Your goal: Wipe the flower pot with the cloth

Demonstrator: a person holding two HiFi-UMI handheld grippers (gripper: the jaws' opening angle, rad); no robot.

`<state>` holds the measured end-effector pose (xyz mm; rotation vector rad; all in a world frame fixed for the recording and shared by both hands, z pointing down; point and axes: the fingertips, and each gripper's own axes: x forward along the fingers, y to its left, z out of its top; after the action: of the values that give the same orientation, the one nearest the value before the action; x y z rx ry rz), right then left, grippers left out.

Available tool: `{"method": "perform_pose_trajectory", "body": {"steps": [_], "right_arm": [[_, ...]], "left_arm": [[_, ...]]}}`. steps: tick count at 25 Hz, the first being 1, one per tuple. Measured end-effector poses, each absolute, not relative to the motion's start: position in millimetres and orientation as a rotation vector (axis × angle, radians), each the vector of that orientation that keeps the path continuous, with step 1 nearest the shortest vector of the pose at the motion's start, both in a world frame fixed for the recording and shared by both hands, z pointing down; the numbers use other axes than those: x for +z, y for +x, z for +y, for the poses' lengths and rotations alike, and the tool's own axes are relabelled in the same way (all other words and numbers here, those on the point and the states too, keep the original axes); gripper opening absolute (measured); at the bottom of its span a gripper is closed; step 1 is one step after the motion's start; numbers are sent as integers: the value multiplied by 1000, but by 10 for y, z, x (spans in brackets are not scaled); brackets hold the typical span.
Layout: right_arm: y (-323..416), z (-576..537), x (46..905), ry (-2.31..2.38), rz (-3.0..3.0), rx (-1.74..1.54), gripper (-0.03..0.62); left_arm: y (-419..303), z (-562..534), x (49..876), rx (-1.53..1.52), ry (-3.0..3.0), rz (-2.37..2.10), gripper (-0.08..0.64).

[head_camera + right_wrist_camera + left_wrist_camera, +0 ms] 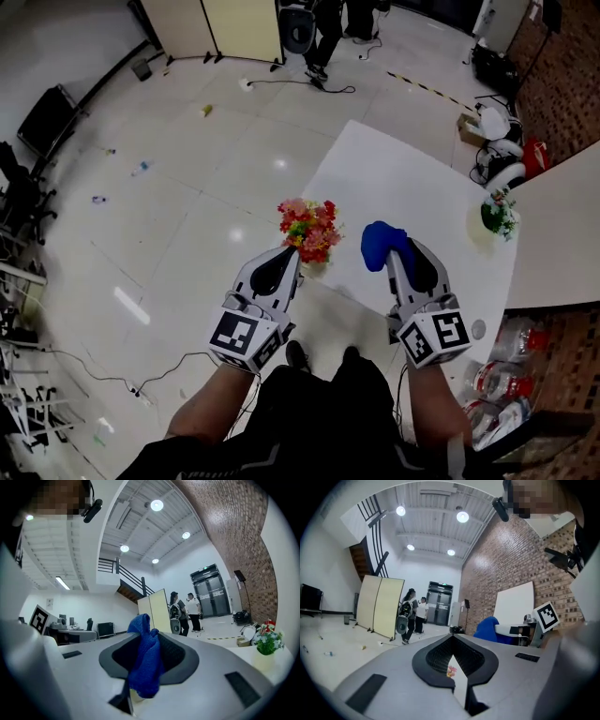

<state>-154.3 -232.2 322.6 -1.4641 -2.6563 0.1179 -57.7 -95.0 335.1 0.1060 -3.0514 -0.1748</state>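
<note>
Two grips — left gripper, pot; right gripper, cloth.

cloth blue | flower pot white, blooms red-pink-yellow | table white | marker cubes black-white squares

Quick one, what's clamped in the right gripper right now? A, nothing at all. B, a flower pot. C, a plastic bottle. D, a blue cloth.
D: the right gripper view shows the blue cloth bunched between the closed jaws of the right gripper, and the head view shows it sticking out past the tips.
</note>
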Motion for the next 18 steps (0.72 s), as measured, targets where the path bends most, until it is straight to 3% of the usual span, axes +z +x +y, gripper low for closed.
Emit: {"method": "perform_pose_trajectory", "body": {"steps": [18], "right_arm": [[-2054,-2145,3148,-2013,-2264,132,98]], "left_arm": [[-671,-1240,3320,-249,-529,-3049,-3]]}}
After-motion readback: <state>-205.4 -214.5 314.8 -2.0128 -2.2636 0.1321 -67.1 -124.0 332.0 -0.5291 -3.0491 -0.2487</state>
